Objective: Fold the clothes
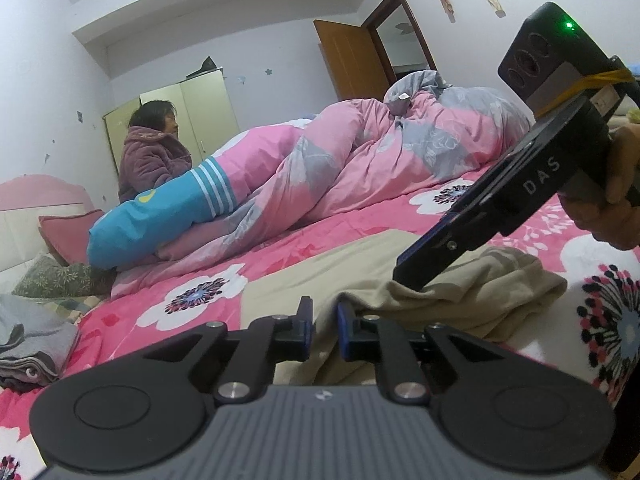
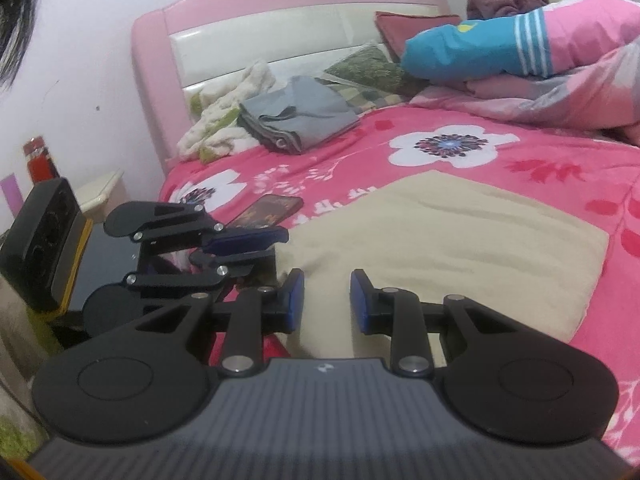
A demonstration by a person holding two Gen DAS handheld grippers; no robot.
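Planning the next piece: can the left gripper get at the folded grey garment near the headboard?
Probably, once freed: the left gripper pinches the edge of the beige garment; only a phone lies on the bedspread before the grey garment.

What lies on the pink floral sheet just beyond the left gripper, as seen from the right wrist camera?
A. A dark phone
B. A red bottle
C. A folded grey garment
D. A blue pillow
A: in the right wrist view a dark phone lies flat on the pink floral sheet right past the left gripper; the folded grey garment sits farther up, near the headboard.
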